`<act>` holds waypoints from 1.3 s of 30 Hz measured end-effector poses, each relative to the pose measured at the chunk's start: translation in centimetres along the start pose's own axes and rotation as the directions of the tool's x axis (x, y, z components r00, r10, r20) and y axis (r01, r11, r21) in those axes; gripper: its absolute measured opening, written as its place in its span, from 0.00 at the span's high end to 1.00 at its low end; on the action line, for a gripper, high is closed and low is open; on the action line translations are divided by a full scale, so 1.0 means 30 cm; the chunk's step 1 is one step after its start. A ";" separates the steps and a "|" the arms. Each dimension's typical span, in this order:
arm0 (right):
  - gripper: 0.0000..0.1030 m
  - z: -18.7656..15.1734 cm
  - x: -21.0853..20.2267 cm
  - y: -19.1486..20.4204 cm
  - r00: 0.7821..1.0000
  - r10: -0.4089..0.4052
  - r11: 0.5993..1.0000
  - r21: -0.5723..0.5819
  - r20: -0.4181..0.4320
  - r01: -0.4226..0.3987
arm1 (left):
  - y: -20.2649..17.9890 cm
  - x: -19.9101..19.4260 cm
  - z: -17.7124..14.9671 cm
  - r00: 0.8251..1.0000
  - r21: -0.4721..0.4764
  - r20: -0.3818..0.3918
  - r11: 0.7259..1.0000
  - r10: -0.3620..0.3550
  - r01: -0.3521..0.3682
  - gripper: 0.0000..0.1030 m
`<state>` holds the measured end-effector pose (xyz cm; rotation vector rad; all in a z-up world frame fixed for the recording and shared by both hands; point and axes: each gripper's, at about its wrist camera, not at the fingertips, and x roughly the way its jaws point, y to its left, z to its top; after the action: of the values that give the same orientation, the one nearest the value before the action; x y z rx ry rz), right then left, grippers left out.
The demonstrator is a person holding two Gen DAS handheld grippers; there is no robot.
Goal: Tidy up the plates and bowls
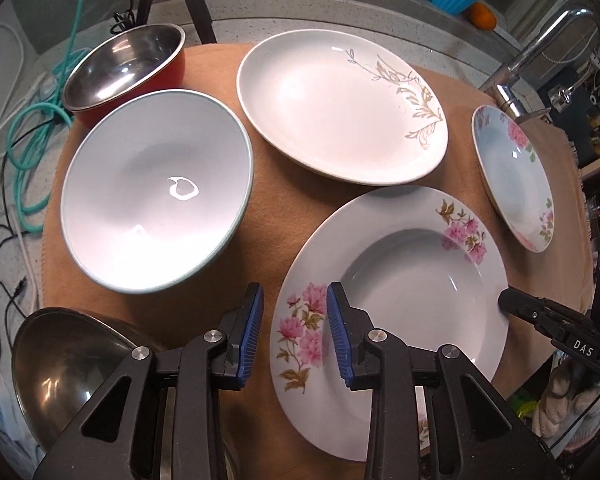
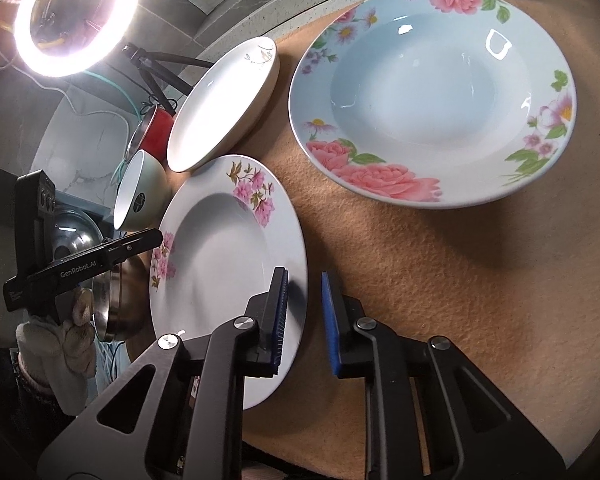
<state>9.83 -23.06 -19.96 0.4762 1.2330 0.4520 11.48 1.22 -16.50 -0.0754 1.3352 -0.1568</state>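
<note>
Glossy round pink-flower plate on fuzzy tan cloth, rim btwn both hand-held grippers' narrow, ribbed blue pads, not yet clamped.

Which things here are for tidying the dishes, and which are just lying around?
For the job: pink-flower plate, rose plate, leaf plate, blue bowl, red bowl, steel bowl.
Lying about: tap, orange, cable, ring light.

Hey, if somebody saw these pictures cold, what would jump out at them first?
Probably the pink-flowered plate up front on the tan cloth, with the left claw and right claw astride opposite sides of its rim. Next, the glaring ring light at upper left in the right wrist view.
</note>
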 end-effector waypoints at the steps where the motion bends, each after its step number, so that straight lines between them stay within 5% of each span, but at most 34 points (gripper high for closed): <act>1: 0.84 -0.001 0.002 -0.001 1.000 0.002 1.000 -0.001 -0.001 -0.002 | 0.000 0.005 0.004 1.000 0.009 -0.009 1.000 0.001 -0.001 0.71; 20: 0.86 0.003 0.027 0.014 0.999 0.025 0.999 -0.022 -0.026 -0.026 | -0.074 0.048 0.080 0.986 0.185 -0.155 0.982 0.062 -0.032 0.74; 39: 0.86 0.013 0.012 0.010 0.999 0.012 0.999 -0.029 -0.043 -0.013 | -0.042 0.023 0.020 0.990 0.144 -0.141 0.990 0.030 -0.010 0.74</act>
<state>10.27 -22.66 -19.97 0.4518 1.2637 0.4925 12.13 -0.16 -16.85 0.0715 1.4630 -0.2442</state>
